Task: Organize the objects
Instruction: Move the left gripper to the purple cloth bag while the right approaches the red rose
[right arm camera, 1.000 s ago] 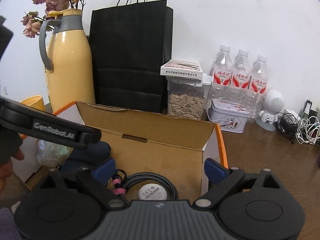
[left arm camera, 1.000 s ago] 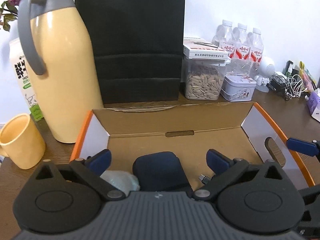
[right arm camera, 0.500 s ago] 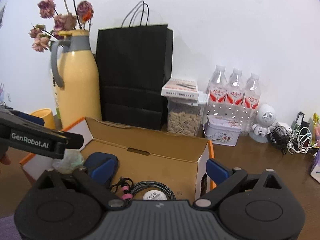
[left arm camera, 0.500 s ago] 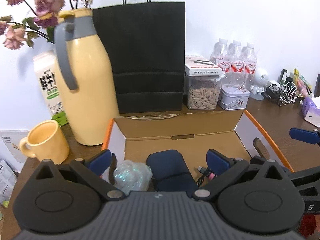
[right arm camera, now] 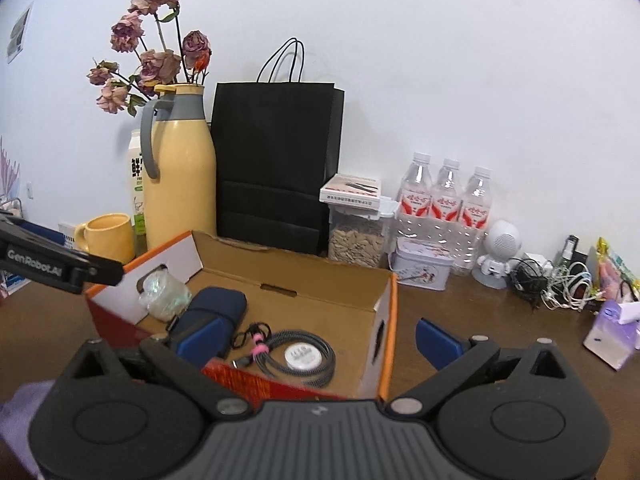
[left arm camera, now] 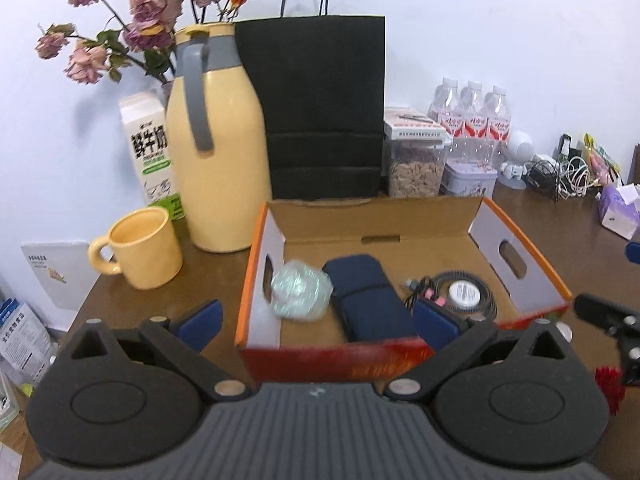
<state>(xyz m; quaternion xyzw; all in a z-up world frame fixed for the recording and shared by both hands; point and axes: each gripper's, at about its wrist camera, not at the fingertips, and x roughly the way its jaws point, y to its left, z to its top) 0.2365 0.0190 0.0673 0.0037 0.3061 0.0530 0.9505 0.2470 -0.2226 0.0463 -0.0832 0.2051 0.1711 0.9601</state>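
Left tongs (left arm camera: 316, 318) spread empty, right tongs (right arm camera: 320, 340) just widened, empty, cardboard box (left arm camera: 516, 216) below

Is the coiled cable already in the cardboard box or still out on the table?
In. The coiled cable lies on the floor of the cardboard box, right of the navy pouch, with nothing gripping it.

Brown table (left arm camera: 560, 236), cardboard box (left arm camera: 516, 280), mug (left arm camera: 140, 248), flask (left arm camera: 220, 160)
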